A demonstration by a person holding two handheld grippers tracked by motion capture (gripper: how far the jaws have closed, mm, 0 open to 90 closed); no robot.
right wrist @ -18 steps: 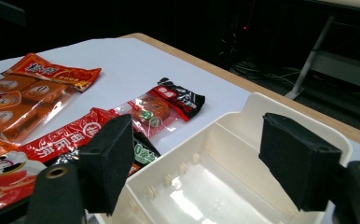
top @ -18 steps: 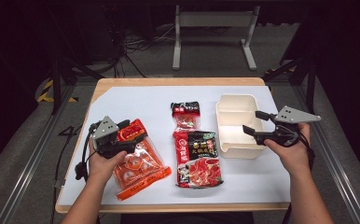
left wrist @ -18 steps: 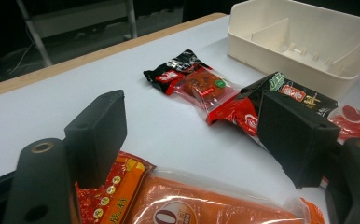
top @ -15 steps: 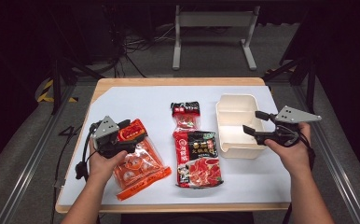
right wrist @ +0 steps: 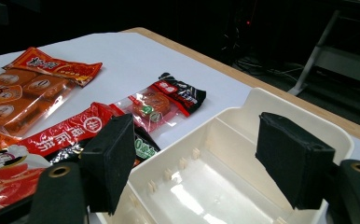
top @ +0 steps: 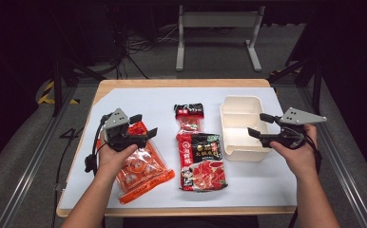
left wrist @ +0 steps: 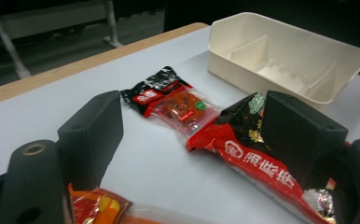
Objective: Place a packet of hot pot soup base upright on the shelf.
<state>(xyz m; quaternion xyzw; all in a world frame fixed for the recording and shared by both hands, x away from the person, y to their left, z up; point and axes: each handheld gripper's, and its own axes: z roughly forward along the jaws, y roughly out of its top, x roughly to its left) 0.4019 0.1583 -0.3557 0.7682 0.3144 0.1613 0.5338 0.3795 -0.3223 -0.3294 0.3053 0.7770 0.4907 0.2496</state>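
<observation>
A person stands at a white-topped bench (top: pixel 248 190), one pair of tongs in each hand. The left tongs (top: pixel 141 127) hang spread wide over the top end of an orange snack packet (top: pixel 141 168), which lies flat at the bench's eight o'clock side, under the left hand (top: pixel 112 156). In the left gripper view, a corner of that orange packet (left wrist: pixel 96 207) shows just below the spread jaws, not pinched. The right tongs (top: pixel 258 124) are also spread, holding nothing, and hover over the right edge of a cream divided tray (top: pixel 236 114) at the bench's three o'clock. The right gripper view looks down between the jaws into the tray's near compartment (right wrist: pixel 215 186). Between packet and tray, at the centre, lies a large red sauce packet (top: pixel 200 161), and at its twelve o'clock end, touching it, a small black-topped packet (top: pixel 188 116).
</observation>
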